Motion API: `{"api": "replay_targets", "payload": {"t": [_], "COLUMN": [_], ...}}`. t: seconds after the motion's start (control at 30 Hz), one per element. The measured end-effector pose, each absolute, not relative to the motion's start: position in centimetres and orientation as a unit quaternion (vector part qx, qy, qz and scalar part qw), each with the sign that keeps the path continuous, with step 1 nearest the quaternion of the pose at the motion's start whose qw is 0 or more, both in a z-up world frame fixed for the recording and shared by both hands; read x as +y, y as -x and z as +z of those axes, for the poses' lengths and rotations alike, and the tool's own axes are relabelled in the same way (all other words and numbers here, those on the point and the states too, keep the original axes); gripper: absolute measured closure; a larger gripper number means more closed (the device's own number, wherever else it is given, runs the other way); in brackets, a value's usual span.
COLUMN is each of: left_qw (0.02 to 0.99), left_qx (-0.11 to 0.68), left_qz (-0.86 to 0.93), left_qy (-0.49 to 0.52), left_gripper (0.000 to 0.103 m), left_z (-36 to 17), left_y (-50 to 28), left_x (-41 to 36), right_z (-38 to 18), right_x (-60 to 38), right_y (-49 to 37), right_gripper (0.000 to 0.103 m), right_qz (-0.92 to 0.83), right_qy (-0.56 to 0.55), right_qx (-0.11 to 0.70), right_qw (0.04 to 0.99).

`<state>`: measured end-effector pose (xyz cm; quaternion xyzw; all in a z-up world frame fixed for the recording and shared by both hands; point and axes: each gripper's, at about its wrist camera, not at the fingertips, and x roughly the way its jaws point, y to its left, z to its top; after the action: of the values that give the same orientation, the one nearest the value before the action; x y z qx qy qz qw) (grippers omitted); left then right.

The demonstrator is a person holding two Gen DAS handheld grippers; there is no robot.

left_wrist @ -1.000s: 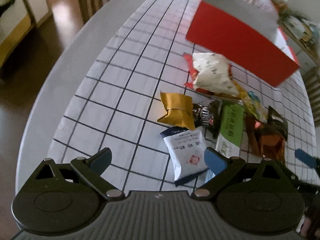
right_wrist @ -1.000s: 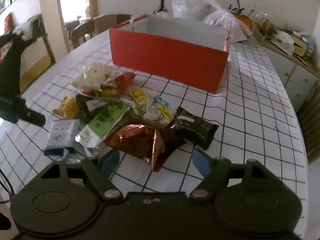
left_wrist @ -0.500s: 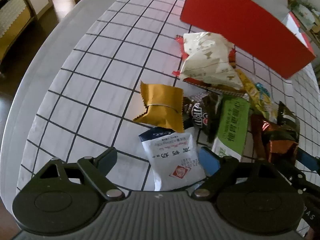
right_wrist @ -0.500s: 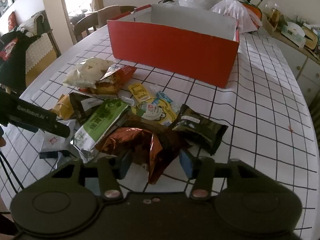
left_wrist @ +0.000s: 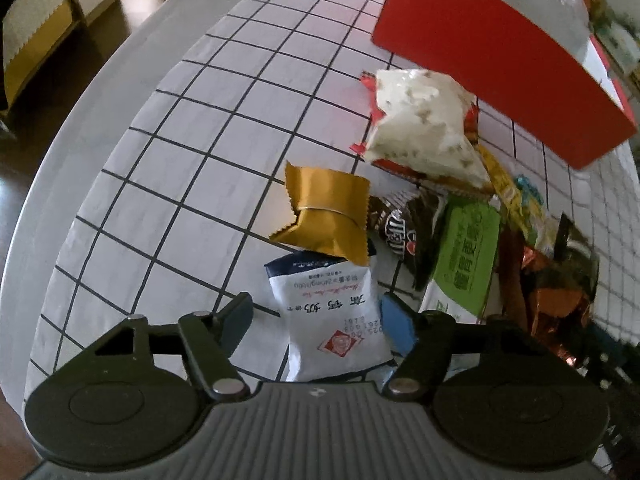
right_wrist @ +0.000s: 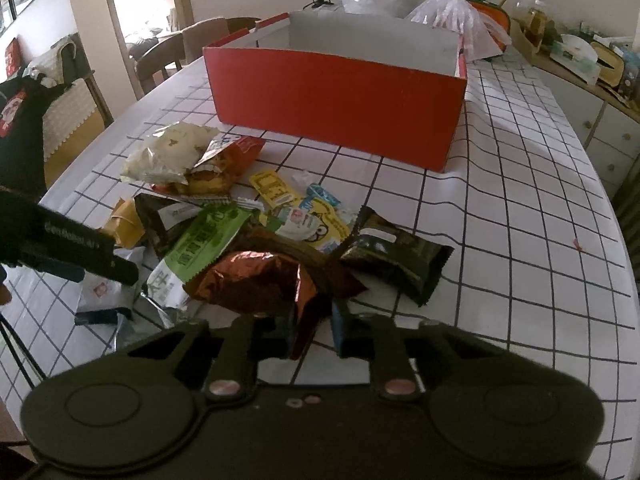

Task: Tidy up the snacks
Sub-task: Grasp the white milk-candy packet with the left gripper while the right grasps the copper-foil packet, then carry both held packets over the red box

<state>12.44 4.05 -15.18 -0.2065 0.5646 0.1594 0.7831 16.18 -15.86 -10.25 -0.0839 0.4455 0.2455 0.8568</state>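
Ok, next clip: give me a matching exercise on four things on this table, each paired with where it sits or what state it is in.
Things:
1. copper foil packet
2. white milk sachet
3. red box
4. gold wrapper

Places or states:
A. open-topped, beyond the snack pile
B. between the right gripper's closing jaws
C. overlapping the sachet's dark top edge
D. between the left gripper's closing jaws, one blue pad at its edge

Pairs: 1-B, 2-D, 3-A, 4-C

1. The open box (right_wrist: 336, 100) stands on the table (right_wrist: 520, 216).
2. The snack pile (right_wrist: 280, 232) lies before the box.
3. Plastic bags (right_wrist: 440, 8) sit behind the box.
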Motion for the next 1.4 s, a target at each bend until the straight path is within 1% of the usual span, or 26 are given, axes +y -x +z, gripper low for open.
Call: {"api": "replay_targets", "payload": {"t": [0.17, 0.23, 0.27, 0.4, 0.53, 0.67, 0.77, 0.8, 0.83, 0.9, 0.93, 1.07, 1.4], "left_qw": [0.780, 0.771, 0.768, 0.762, 0.756, 0.751, 0.752, 0.752, 0.754, 0.759, 0.760, 0.769, 0.776], "left_qx": [0.565, 0.570, 0.571, 0.580, 0.586, 0.594, 0.592, 0.591, 0.589, 0.585, 0.584, 0.572, 0.552], "left_qz": [0.170, 0.188, 0.192, 0.199, 0.209, 0.220, 0.225, 0.230, 0.232, 0.226, 0.226, 0.210, 0.189], "left_qy": [0.207, 0.213, 0.215, 0.208, 0.204, 0.188, 0.183, 0.180, 0.176, 0.173, 0.173, 0.194, 0.238], "left_gripper": [0.033, 0.028, 0.027, 0.027, 0.023, 0.022, 0.027, 0.032, 0.040, 0.049, 0.052, 0.054, 0.054], "left_z": [-15.3, -15.4, -15.5, -15.7, -15.9, -16.1, -16.0, -16.0, -15.9, -15.4, -15.3, -15.0, -13.7], "left_y": [-12.5, -12.5, -12.7, -13.4, -13.9, -14.3, -13.9, -13.8, -13.8, -13.4, -13.2, -12.1, -9.3], "left_x": [3.9, 4.0, 4.1, 3.6, 3.3, 2.9, 2.9, 2.8, 2.8, 2.7, 2.8, 3.8, 6.5], "right_z": [-10.2, -10.1, -10.0, -9.9, -9.8, -9.7, -9.6, -9.6, -9.6, -9.6, -9.6, -9.4, -8.3], "right_x": [-15.9, -16.0, -16.0, -15.9, -15.9, -15.9, -16.0, -16.0, -16.0, -16.0, -16.0, -16.0, -16.2], "right_y": [-15.8, -15.6, -15.5, -15.2, -14.8, -14.5, -14.3, -14.3, -14.2, -14.1, -14.0, -13.7, -12.8], "right_gripper": [0.094, 0.096, 0.097, 0.098, 0.098, 0.099, 0.099, 0.099, 0.099, 0.099, 0.100, 0.101, 0.101], "right_qz": [0.240, 0.238, 0.236, 0.233, 0.233, 0.232, 0.229, 0.228, 0.227, 0.224, 0.223, 0.218, 0.202], "right_qy": [0.079, 0.078, 0.077, 0.075, 0.071, 0.068, 0.064, 0.062, 0.061, 0.060, 0.060, 0.058, 0.045], "right_qx": [0.446, 0.445, 0.445, 0.447, 0.447, 0.446, 0.446, 0.446, 0.446, 0.446, 0.445, 0.443, 0.432], "right_qw": [0.859, 0.860, 0.860, 0.860, 0.861, 0.861, 0.863, 0.863, 0.864, 0.865, 0.865, 0.867, 0.878]}}
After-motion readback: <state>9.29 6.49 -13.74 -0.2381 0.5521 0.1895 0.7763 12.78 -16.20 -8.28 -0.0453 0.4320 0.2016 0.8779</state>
